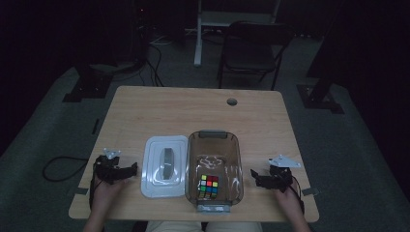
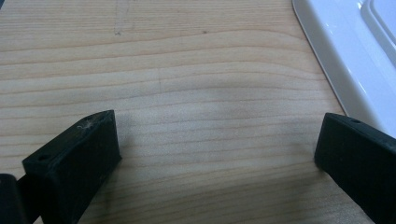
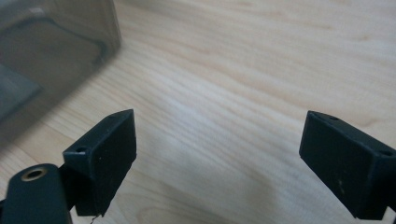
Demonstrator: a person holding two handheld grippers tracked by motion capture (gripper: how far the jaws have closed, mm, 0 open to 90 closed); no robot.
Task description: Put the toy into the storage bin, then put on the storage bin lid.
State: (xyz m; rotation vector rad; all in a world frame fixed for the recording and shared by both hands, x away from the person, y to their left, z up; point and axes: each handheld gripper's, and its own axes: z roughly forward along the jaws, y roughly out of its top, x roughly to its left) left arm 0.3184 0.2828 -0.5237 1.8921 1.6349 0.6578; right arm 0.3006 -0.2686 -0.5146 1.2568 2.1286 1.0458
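Observation:
A clear plastic box (image 1: 237,159) stands near the front middle of the wooden table (image 1: 193,111), with a multicoloured puzzle cube (image 1: 208,187) inside near its front end. Its white lid (image 1: 166,166) lies flat just left of it. My left gripper (image 1: 134,168) rests on the table left of the lid, jaws open over bare wood (image 2: 219,135); the lid's edge (image 2: 345,51) shows at upper right there. My right gripper (image 1: 253,176) sits right of the box, open and empty (image 3: 219,154). The box wall (image 3: 51,56) shows at upper left in the right gripper view.
A round cable hole (image 1: 232,102) sits near the table's far edge. Behind the table stand a folding chair (image 1: 251,50) and dark stand bases (image 1: 89,84). A cable (image 1: 60,166) loops on the floor at the left.

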